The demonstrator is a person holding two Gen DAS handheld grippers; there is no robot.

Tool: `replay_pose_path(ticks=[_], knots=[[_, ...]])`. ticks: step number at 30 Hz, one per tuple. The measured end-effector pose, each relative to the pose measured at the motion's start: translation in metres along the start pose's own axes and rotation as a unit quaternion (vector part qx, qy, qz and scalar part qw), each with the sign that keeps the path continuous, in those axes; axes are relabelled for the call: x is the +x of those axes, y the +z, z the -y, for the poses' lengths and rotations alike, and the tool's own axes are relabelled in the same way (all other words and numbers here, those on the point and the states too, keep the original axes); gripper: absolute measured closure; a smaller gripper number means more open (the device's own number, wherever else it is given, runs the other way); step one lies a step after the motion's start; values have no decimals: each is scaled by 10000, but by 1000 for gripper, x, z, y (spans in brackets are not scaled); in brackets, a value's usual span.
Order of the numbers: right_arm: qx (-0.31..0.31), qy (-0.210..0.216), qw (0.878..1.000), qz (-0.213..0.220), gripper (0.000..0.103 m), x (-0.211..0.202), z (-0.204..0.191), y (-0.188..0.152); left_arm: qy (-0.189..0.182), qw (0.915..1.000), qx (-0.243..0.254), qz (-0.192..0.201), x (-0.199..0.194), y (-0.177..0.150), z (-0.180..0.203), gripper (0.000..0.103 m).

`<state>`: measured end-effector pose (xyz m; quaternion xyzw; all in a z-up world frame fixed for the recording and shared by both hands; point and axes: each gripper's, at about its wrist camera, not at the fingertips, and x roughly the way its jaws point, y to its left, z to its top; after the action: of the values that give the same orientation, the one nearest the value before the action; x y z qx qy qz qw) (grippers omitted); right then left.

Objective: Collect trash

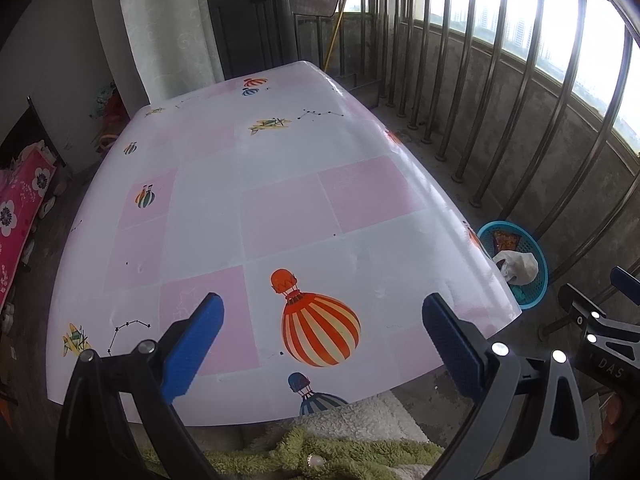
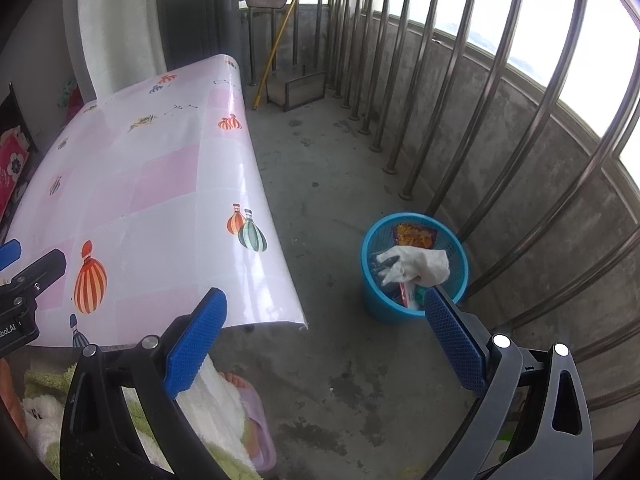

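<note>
A blue mesh waste basket (image 2: 376, 300) stands on the concrete floor to the right of the table, close to the railing. Inside it lie a crumpled white tissue (image 2: 416, 264), an orange snack wrapper (image 2: 414, 235) and other scraps. The same basket (image 1: 532, 292) peeks past the table's right edge in the left wrist view. My left gripper (image 1: 322, 334) hovers open over the near end of the table (image 1: 280, 208), holding nothing. My right gripper (image 2: 326, 338) hangs open above the floor, just short of the basket, with nothing between its fingers.
The table wears a glossy pink-and-white cloth printed with balloons. Steel railing bars (image 2: 480, 140) and a low concrete wall run along the right. A yellow broom handle (image 2: 278, 46) leans at the back. A person's slippered foot (image 2: 248, 396) and fluffy clothing sit at the near edge.
</note>
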<state>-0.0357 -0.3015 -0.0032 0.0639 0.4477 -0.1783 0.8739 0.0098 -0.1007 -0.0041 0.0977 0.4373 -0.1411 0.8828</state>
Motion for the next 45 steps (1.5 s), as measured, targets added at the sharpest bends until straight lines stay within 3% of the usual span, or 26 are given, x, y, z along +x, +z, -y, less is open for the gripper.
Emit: replay_pose_path(ticks=[20, 45], knots=[[73, 100, 9999, -37, 8, 7, 7, 2, 36, 9999, -87, -48, 5, 3, -2, 6], [114, 76, 9999, 31, 8, 7, 19, 9, -211, 9996, -162, -67, 5, 7, -1, 6]])
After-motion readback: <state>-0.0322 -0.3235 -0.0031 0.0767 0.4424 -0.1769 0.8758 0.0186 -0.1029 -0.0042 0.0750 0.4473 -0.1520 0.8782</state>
